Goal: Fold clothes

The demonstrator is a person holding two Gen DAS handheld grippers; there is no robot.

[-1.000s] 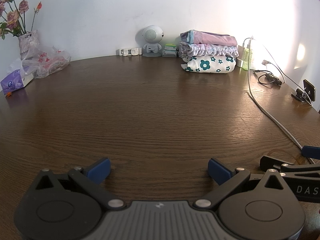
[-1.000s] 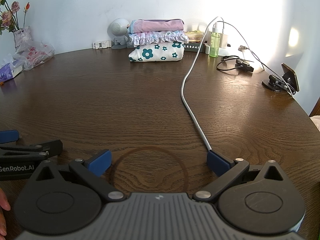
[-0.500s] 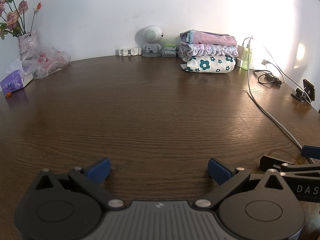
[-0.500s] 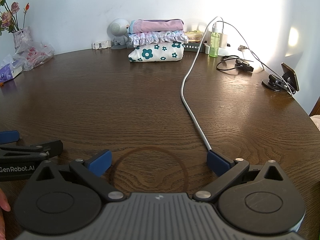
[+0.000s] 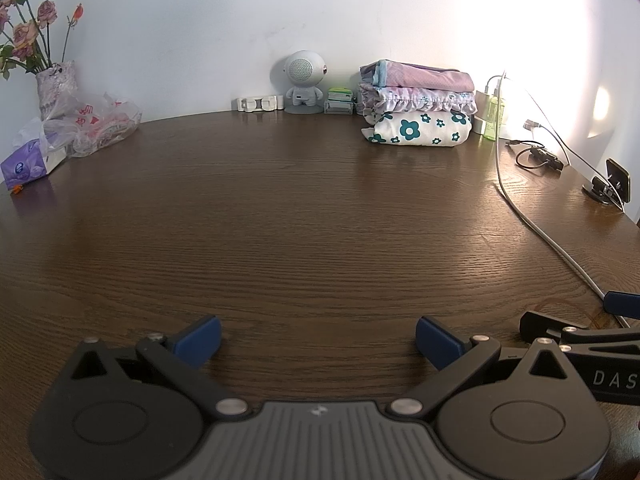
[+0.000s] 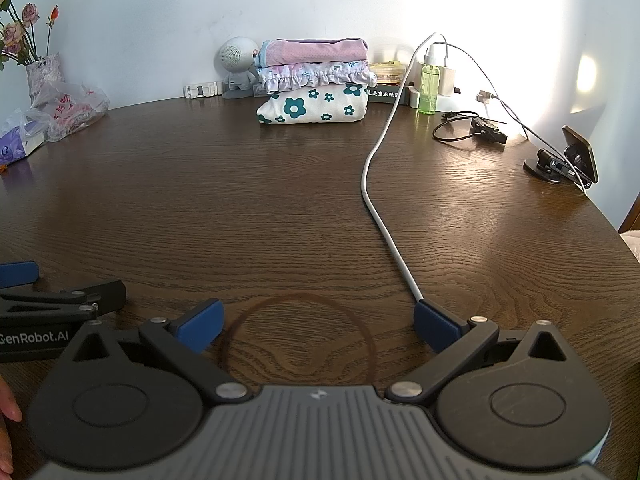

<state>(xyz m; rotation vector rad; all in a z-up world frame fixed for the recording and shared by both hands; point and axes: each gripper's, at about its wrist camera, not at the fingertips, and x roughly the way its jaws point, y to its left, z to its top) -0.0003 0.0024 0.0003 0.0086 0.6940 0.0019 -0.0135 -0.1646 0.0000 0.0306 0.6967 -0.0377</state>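
Resting low: both grippers sit side by side at near edge of tabletop [image 5: 304,216], nothing between their fingers.
Tabletop: dark brown wood, round; bare across the middle.
Clothes: folded stack [image 5: 418,108] at far edge against the wall, well apart from both sets of fingers; floral white piece at bottom, ruffled piece in middle, pink on top. Ahead-right in left view, ahead and slightly left in right view [image 6: 314,80].
Left gripper [image 5: 318,338]: blue-tipped fingers spread wide, empty, over bare wood.
Right gripper [image 6: 316,322]: fingers spread wide, empty; a dark ring mark [image 6: 298,336] on the wood lies between them.
White cable [image 6: 380,208]: runs from far edge down to right gripper's right finger, touching or just beside it, cannot tell.
Plastic bag [image 5: 94,124]: far left, beside flower vase [image 5: 54,88].
Speaker figure [image 5: 303,80]: just left of the stack.
Green bottle [image 6: 429,88]: right of the stack.
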